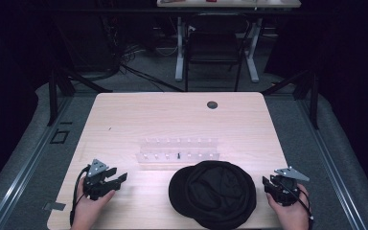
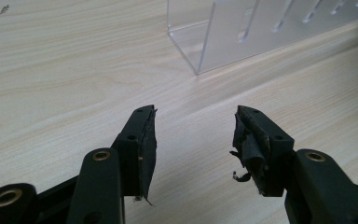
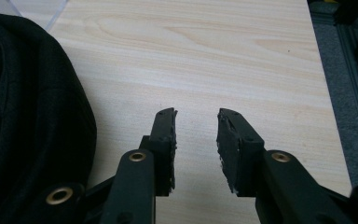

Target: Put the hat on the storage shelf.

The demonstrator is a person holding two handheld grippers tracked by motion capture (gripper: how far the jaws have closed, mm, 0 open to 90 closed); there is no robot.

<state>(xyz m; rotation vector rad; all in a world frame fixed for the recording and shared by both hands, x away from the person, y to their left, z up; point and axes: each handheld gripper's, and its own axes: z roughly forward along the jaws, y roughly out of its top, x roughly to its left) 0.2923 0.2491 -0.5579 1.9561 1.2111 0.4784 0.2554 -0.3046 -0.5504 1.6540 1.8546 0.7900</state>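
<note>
Two grippers rest on my pale wood table (image 1: 124,115) in a dark room, left gripper (image 1: 117,182) and right gripper (image 1: 267,184) both gaping, empty. Between them lies a black cap (image 1: 213,194) (soft, rumpled), just before a clear slotted rack (image 1: 177,149).

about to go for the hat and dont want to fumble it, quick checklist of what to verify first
1. Left gripper open, nothing between its jaws: ok.
2. Right gripper open, nothing between its jaws: ok.
3. Black hat lies flat on the table between both grippers, untouched: ok.
4. Clear rack stands just behind the hat; whether they touch: cannot tell.
5. Small dark piece in the rack stays out of the way: cannot tell.
</note>
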